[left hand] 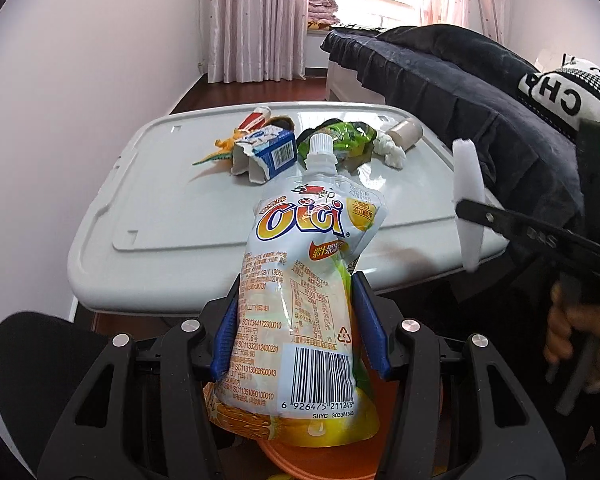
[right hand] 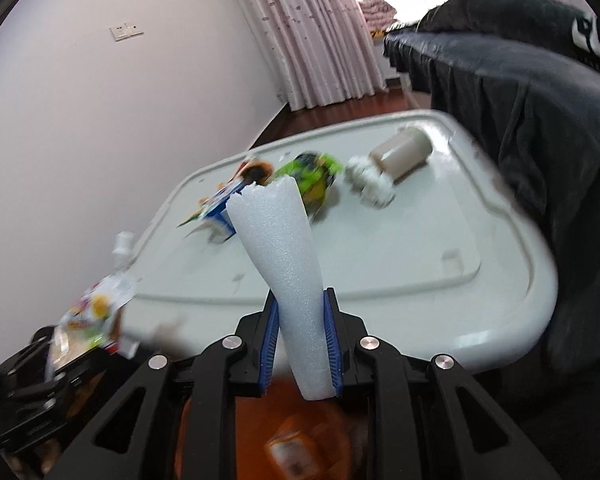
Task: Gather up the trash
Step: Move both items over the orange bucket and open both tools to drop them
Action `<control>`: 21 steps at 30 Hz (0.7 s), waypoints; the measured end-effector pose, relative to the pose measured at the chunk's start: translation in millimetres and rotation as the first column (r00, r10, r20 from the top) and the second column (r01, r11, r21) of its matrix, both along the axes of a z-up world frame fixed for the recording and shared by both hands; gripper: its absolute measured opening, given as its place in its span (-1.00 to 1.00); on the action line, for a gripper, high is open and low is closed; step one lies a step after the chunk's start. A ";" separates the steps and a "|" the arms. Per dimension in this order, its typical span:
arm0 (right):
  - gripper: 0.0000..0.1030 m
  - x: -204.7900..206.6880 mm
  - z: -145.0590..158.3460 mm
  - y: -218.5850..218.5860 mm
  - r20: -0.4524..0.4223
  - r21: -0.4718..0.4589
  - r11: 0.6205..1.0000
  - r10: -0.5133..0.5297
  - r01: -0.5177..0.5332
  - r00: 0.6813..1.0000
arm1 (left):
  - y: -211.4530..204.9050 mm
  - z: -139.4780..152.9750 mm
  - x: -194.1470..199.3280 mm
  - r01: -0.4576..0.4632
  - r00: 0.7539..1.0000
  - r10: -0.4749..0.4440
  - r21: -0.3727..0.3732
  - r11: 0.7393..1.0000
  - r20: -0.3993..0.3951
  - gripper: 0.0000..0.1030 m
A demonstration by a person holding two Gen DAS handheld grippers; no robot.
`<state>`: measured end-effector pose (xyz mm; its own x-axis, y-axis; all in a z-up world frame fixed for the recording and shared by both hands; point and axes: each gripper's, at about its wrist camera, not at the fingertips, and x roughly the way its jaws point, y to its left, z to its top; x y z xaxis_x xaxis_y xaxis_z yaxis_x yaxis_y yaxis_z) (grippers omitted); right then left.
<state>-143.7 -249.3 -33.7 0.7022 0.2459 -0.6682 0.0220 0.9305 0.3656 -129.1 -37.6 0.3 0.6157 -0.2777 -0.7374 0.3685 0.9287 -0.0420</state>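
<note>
Your left hand-held gripper (left hand: 296,320) clamps the jelly drink pouch (left hand: 312,280) (cap up); your right hand-held gripper (right hand: 300,320) pinches a white foam strip (right hand: 288,264) above the orange bin (right hand: 300,440).

Left gripper (left hand: 296,320) and right gripper (right hand: 300,340) both clamp, fingers upward.

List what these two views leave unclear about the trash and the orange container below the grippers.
- Orange bin, left wrist view: mostly hidden by the jelly pouch and left gripper.
- Bin contents, right wrist view: blurred.
- Green wrapper and blue carton: motion-blurred print.
- Foam piece: lower end hidden in right gripper.
</note>
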 end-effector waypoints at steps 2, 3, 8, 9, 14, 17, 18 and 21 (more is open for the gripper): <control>-0.57 -17.1 -0.4 15.7 -0.038 0.008 0.999 0.044 -0.043 0.998 | 3.4 -5.9 -5.5 0.010 1.000 -0.010 0.000 1.000 -0.020 -0.02; -0.56 -25.7 -1.6 24.7 -0.064 0.009 0.997 0.082 -0.081 0.995 | 5.1 -8.6 -7.1 0.009 0.999 -0.009 0.001 1.000 -0.032 -0.02; -0.56 -51.8 -9.9 55.0 -0.150 -0.045 0.978 0.195 -0.203 0.969 | 13.8 -32.2 -15.4 0.025 0.988 -0.024 0.007 1.000 -0.152 -0.01; -0.55 -53.6 -13.0 57.8 -0.165 -0.057 0.976 0.200 -0.212 0.966 | 14.2 -35.7 -16.8 0.027 0.986 -0.025 0.011 1.000 -0.163 -0.01; -0.54 -49.8 -28.4 58.1 -0.222 -0.038 0.977 0.199 -0.212 0.955 | 14.4 -52.5 -13.5 0.024 0.972 -0.017 0.026 0.999 -0.233 -0.01; -0.54 -49.8 -31.2 58.7 -0.232 -0.030 0.975 0.207 -0.220 0.950 | 13.1 -55.3 -14.3 0.030 0.970 -0.020 0.035 0.999 -0.241 -0.01; -0.54 -49.9 -31.3 59.1 -0.232 -0.028 0.974 0.210 -0.223 0.950 | 12.1 -55.8 -15.0 0.033 0.970 -0.023 0.038 0.999 -0.241 -0.01; -0.51 -49.3 -29.8 59.2 -0.226 -0.026 0.973 0.218 -0.229 0.949 | 10.1 -55.4 -15.6 0.038 0.970 -0.027 0.044 0.998 -0.240 -0.01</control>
<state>-192.9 -190.1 -63.5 0.4670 0.3412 -0.8158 -0.1137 0.9381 0.3272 -144.7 -27.5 -55.1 0.4109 -0.2555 -0.8752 0.3830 0.9195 -0.0886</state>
